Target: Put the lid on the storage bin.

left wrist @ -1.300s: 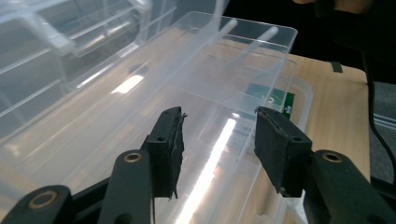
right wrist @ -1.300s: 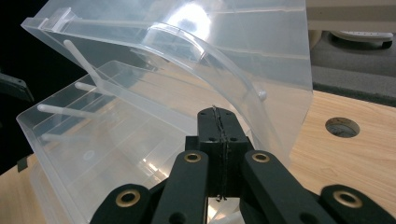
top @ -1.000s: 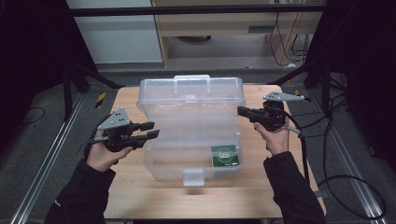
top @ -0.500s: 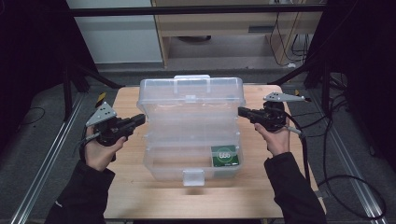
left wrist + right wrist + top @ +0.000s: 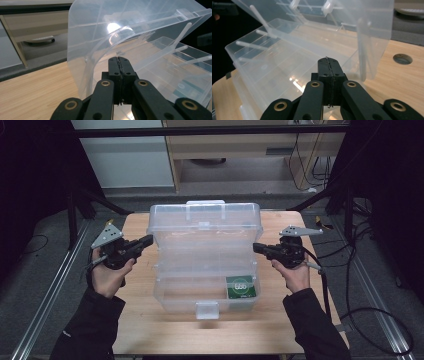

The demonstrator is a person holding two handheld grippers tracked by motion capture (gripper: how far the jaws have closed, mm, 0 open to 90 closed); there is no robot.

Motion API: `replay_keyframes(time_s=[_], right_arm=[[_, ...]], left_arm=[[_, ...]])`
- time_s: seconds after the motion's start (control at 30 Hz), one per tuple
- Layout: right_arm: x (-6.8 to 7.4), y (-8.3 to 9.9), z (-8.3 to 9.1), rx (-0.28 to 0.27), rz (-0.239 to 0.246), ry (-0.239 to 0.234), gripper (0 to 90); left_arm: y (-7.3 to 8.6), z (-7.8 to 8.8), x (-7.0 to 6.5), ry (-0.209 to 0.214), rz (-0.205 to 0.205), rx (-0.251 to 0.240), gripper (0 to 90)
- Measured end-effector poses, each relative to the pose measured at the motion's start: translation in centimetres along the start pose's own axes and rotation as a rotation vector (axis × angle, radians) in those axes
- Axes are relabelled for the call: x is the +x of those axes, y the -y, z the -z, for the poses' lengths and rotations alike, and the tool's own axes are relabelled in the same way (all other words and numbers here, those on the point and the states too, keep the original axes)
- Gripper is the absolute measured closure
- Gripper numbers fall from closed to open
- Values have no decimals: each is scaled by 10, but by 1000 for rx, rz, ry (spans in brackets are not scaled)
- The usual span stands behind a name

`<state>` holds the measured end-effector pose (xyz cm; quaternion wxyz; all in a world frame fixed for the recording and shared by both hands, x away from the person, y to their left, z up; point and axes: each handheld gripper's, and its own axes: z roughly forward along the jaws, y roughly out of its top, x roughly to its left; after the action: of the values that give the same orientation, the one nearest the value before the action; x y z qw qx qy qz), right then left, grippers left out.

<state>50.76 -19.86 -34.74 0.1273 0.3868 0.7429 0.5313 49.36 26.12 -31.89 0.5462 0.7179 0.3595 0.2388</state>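
Observation:
A clear plastic storage box [image 5: 205,255] stands open in the middle of the wooden table [image 5: 140,320], its lid [image 5: 205,217] tipped up at the back. A green packet [image 5: 241,286] lies in its front right corner. My left gripper [image 5: 148,240] is at the box's left side; its jaws have just been closing and now meet with nothing between them, tips [image 5: 119,59] close to the lid's [image 5: 105,32] side wall. My right gripper [image 5: 256,247] is shut and empty at the box's right side, its tips [image 5: 327,59] beside the clear wall [image 5: 287,62].
A round hole [image 5: 402,58] is cut in the tabletop near the right gripper. Metal rails [image 5: 45,295] run along the floor on both sides. Cables [image 5: 360,285] trail on the floor at the right. A cabinet [image 5: 250,150] stands behind the table.
The left gripper's jaws have gone from wide apart to closed together, and that hand shifted slightly. The right gripper and the box have stayed put.

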Motion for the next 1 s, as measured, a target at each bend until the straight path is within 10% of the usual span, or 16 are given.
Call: replay_keyframes(time_s=[0.4, 1.0], right_arm=[[8, 12, 2, 11, 7, -64, 900], [7, 14, 5, -11, 4, -42, 900]], left_arm=[[0, 0, 2, 0, 5, 1, 890], [10, 8, -5, 33, -30, 34, 889]])
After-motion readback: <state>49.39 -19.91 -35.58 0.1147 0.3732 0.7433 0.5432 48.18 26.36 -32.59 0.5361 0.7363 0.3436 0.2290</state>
